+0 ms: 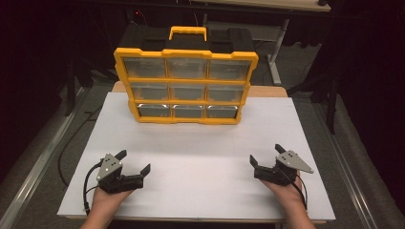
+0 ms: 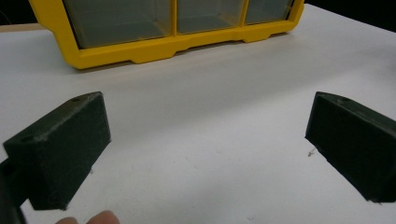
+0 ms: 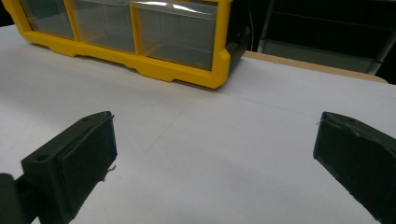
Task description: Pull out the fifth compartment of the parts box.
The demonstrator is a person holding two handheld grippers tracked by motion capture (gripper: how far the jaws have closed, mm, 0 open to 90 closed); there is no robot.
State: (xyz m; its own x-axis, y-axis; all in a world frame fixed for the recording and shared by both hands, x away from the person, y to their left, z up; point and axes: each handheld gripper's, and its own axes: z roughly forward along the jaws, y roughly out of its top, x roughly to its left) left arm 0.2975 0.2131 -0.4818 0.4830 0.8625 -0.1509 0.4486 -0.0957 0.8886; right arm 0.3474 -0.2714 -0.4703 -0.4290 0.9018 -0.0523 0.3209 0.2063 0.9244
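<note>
A yellow-framed organizer case [image 1: 185, 86] with a black body stands upright at the far middle of the white table [image 1: 200, 157], its front turned toward the person. The high view takes in the whole of it: a yellow carry handle [image 1: 188, 32] on top and three rows of three clear drawers [image 1: 187, 91] behind the yellow frame.

Both hands rest near the table's near edge, well apart from the case and from each other. The left tool [image 1: 135, 161] lies at the left of the high view, held in the left hand [image 1: 106, 199], with a grey three-cornered plate on its top and a black cable trailing off beside the wrist. The right tool [image 1: 267, 155] lies at the right in the right hand [image 1: 288, 191], with the same kind of plate. Each tool is released, jaws standing wide with nothing but bare table between them.

The left gripper view looks low across the table between its tool's two black jaws and catches the case's bottom row of drawers and lower yellow rail [image 2: 177, 44]; a fingertip [image 2: 103, 217] peeks in at the bottom edge. The right gripper view shows the case's lower right corner [image 3: 219, 70], its black side wall, and a strip of wooden table edge [image 3: 317, 65] behind the white surface.
</note>
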